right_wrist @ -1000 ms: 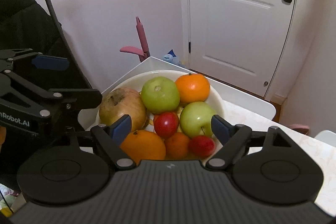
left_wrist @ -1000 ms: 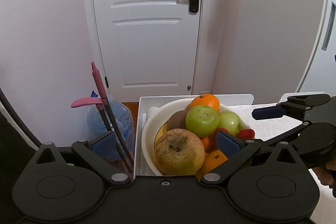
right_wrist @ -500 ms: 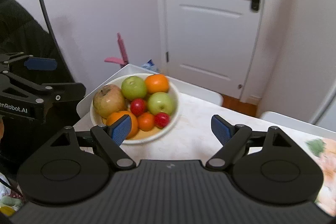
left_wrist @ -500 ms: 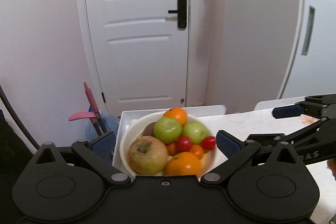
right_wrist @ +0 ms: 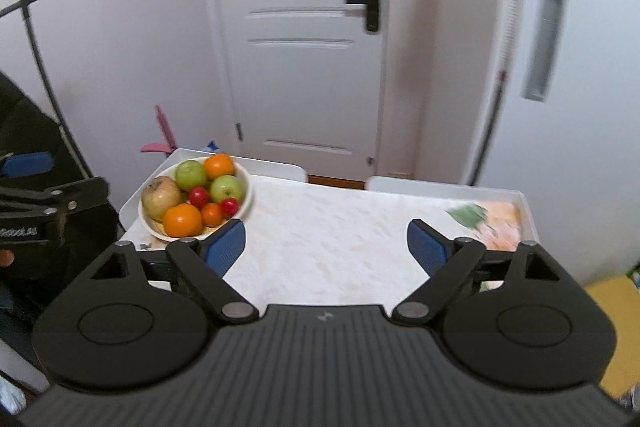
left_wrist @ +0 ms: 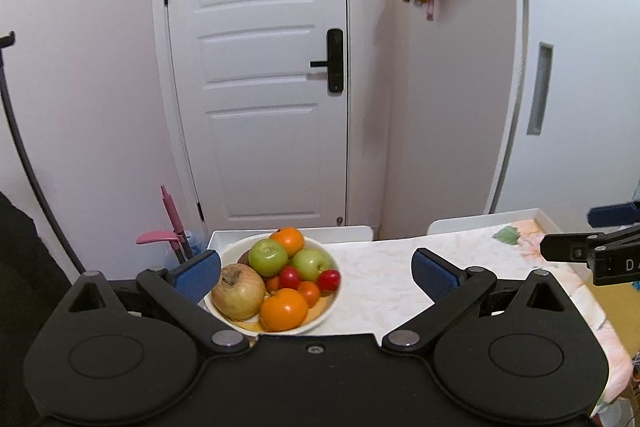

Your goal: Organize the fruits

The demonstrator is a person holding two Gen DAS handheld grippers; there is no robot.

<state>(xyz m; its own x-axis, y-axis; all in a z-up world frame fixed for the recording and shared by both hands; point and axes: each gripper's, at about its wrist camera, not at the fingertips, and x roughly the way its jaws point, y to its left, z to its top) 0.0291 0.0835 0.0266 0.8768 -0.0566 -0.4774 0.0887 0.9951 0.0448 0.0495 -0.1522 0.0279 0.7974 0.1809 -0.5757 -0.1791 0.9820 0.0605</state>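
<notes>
The left gripper (left_wrist: pixel 316 273) is spread wide with nothing between its blue pads (left_wrist: pixel 199 274); the left pad sits just beside the near-left rim of the bowl (left_wrist: pixel 332 301), and whether it touches cannot be told. The right gripper (right_wrist: pixel 326 247) is likewise wide apart and empty, held over bare tablecloth (right_wrist: pixel 332 227), its left pad (right_wrist: pixel 224 247) close to the bowl's near rim in that view. The white bowl stands at the table's far-left corner, heaped with fruit: a large brownish apple (left_wrist: pixel 238 291) at the front left, an orange (left_wrist: pixel 284 309) in front beside it, two green apples (left_wrist: pixel 268 257) side by side behind, a second orange (left_wrist: pixel 287 241) at the very back, and several small red fruits (left_wrist: pixel 290 277) tucked in the middle, one (left_wrist: pixel 329 279) lying against the right rim. A white tray (left_wrist: pixel 352 233) sits behind the bowl along the table's far edge, and another (right_wrist: pixel 440 185) lies farther right. The cloth carries a floral print (right_wrist: pixel 496 217) at its far-right corner. Beyond the table is a white door (left_wrist: pixel 260 87) with a black handle (left_wrist: pixel 334 61), and pink-handled tools (left_wrist: pixel 172 219) lean in the corner to the left.
</notes>
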